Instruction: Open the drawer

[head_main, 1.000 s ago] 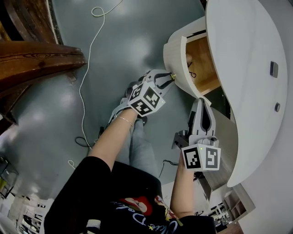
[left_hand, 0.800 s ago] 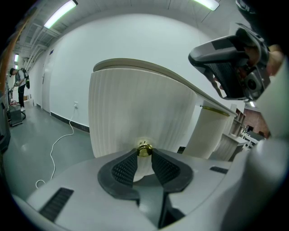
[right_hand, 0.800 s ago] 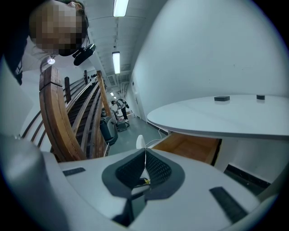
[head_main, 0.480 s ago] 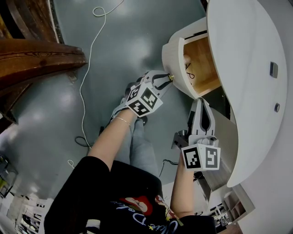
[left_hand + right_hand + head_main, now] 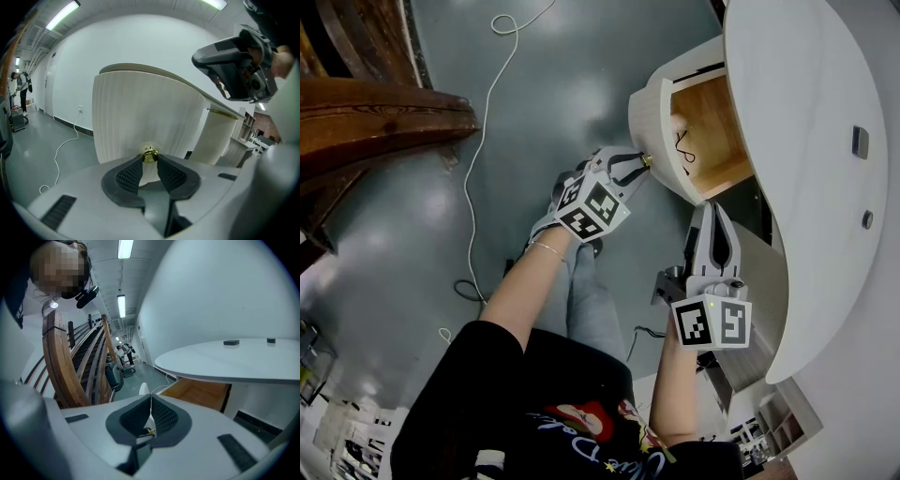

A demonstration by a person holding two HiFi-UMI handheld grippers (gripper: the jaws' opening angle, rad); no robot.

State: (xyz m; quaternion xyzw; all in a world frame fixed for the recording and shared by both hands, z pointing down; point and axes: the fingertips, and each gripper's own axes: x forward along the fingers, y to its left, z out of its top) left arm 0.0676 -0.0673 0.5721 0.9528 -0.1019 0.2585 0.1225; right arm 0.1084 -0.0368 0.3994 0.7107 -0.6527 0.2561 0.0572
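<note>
The left gripper (image 5: 149, 160), pinching the round brass knob (image 5: 150, 154), is drawing the white ribbed drawer (image 5: 649, 122) farther out; the right gripper (image 5: 150, 401) is idling, pressed together.

I note bright, even light from ceiling strips (image 5: 63, 15); soft glare on the floor (image 5: 581, 84); heavy fisheye bending at gripper-view edges

Drawer (image 5: 703, 131), upper right: rear hidden beneath white tabletop (image 5: 806, 141); dark item (image 5: 682, 145) inside too small to identify. Wooden staircase (image 5: 375, 103), upper left: cut off by frame edge
</note>
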